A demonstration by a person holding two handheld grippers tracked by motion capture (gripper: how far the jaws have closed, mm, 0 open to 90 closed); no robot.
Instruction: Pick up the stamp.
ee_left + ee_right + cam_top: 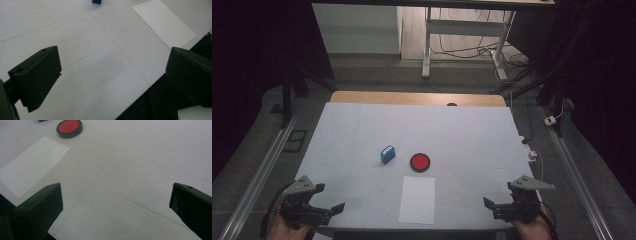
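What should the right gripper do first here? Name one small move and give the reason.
Probably move the right gripper forward and inward toward the red pad in its black case. Its jaws stand wide open with nothing between them, it sits at the table's near edge, and the pad lies nearer it than the blue block.

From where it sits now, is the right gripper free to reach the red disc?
Probably yes. The right gripper is open and empty, and only bare table lies between it and the red disc; the paper sheet lies flat off to the side.
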